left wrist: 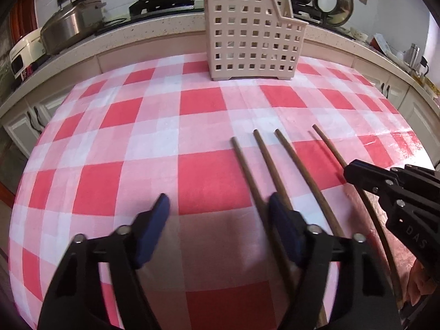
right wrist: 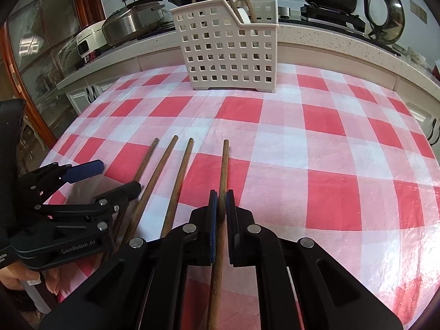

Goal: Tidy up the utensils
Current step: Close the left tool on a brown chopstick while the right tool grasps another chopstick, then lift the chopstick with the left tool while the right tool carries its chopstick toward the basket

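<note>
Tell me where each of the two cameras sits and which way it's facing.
Left wrist: sits on the left gripper, angled down at the red-and-white checked tablecloth; jaws open.
Right wrist: sits on the right gripper, shut on one brown wooden chopstick; left gripper at left.
Shared: beige perforated plastic utensil holder, three loose chopsticks, kitchen counter.

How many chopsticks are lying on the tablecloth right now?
4. Three lie side by side left of the right gripper: leftmost, second, third. The fourth is clamped in that gripper. More stand in the basket.
</note>
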